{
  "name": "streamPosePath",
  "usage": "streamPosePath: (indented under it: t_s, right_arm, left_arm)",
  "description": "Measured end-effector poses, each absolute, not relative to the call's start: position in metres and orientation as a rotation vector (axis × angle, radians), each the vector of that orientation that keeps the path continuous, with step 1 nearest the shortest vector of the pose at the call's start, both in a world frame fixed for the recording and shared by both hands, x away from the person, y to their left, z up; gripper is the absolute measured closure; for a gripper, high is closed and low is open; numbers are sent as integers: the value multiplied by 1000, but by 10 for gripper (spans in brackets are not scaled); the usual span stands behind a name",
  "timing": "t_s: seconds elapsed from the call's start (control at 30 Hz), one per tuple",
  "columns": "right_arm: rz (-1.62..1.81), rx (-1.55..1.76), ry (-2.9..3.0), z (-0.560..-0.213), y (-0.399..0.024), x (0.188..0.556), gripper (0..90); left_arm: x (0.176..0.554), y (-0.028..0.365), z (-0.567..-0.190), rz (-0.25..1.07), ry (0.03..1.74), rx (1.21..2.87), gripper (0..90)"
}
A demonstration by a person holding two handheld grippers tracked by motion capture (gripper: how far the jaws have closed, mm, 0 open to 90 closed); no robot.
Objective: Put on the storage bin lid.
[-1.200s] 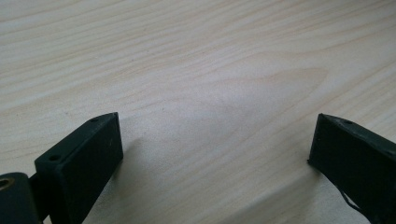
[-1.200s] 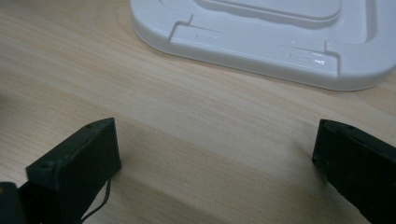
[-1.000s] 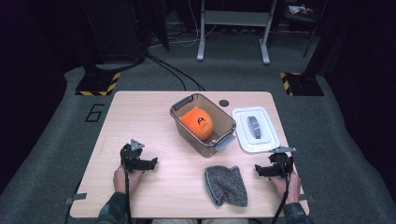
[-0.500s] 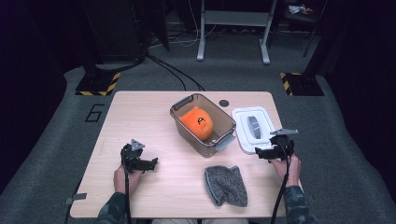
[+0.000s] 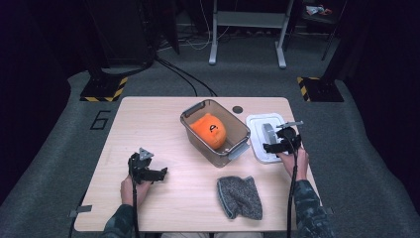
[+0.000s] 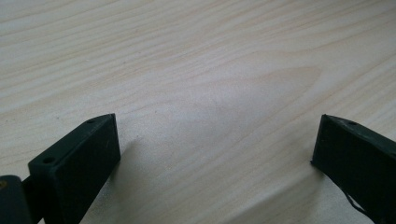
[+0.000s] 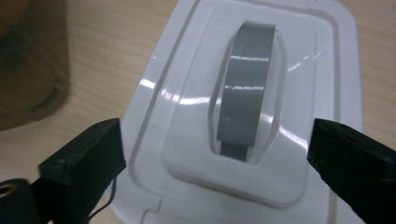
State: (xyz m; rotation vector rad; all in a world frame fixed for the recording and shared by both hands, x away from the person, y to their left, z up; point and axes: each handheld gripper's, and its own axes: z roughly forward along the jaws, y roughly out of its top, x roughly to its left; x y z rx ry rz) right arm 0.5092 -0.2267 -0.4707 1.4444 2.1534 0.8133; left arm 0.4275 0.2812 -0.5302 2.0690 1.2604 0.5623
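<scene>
- One white lid (image 5: 267, 136) with a single grey handle (image 7: 245, 98) lies flat on the table (image 5: 148, 124), just to the right of the one clear bin (image 5: 215, 131) and apart from it.
- One orange soft toy (image 5: 209, 130) sits inside the bin.
- One grey knitted cap (image 5: 239, 197) lies on the table nearer the person than the bin, well apart from it.
- One small dark disc (image 5: 237, 109) rests on the table just beyond the bin's far right corner.
- Two grippers are in use. The right gripper (image 5: 278, 145) hovers over the near end of the lid, right of the bin; its jaws stand spread on either side of the handle with nothing pinched, and have just been closing slightly.
- The left gripper (image 5: 157, 173) is well to the left of the bin, low over bare wood, jaws spread wide with nothing between them.
</scene>
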Motion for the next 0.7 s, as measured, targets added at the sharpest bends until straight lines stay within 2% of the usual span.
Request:
streamPosePath:
  t_s: [0.23,0.53,0.7]
  right_arm:
    - [787,1486,2143,-475,-221,531,217]
    - [745,1526,2090,-486,-221,547,449]
    - [755,1546,2090,-492,-222,550,529]
  left_arm:
    - [427,281,-530,563,1260,2070,5]
    - [428,281,-530,561,1257,2072,5]
    - [428,281,-530,563,1258,2072,5]
